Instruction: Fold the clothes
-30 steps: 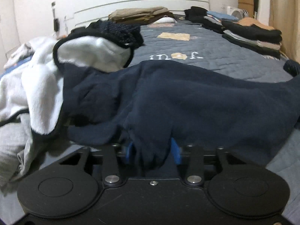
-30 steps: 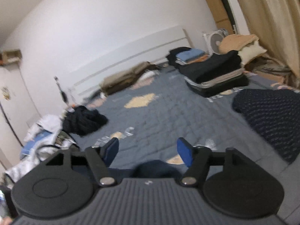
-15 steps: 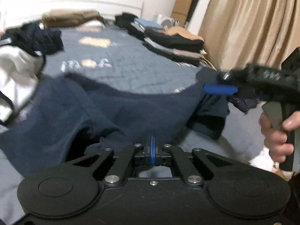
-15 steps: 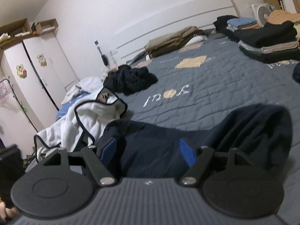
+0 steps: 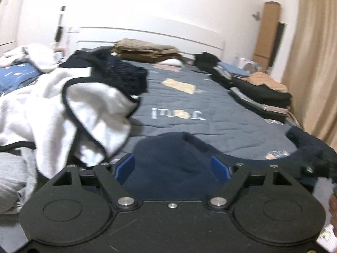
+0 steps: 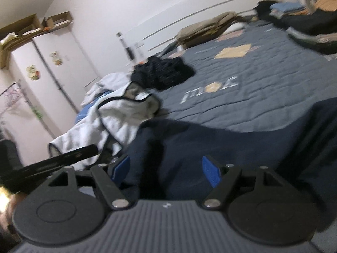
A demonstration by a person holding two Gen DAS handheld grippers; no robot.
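Two grippers hover over the near end of a bed [image 5: 221,113] covered by a grey quilt, both above a navy garment [image 5: 168,168] that lies spread across the quilt's near edge. The left gripper [image 5: 171,166] has just been opening its jaws; its blue pads now stand wide apart with a hump of the navy cloth rising between them, and the pads do not press on it. The right gripper [image 6: 166,168] is spread wide too, the navy fabric lying below and between its fingers, unpinched. To the left sits a heap of white garments with dark trim [image 5: 63,113], and beyond it a dark crumpled piece [image 5: 120,73]. Along the far right edge stand stacks of folded clothes [image 5: 259,92], and a tan folded pile [image 5: 145,49] rests by the headboard.
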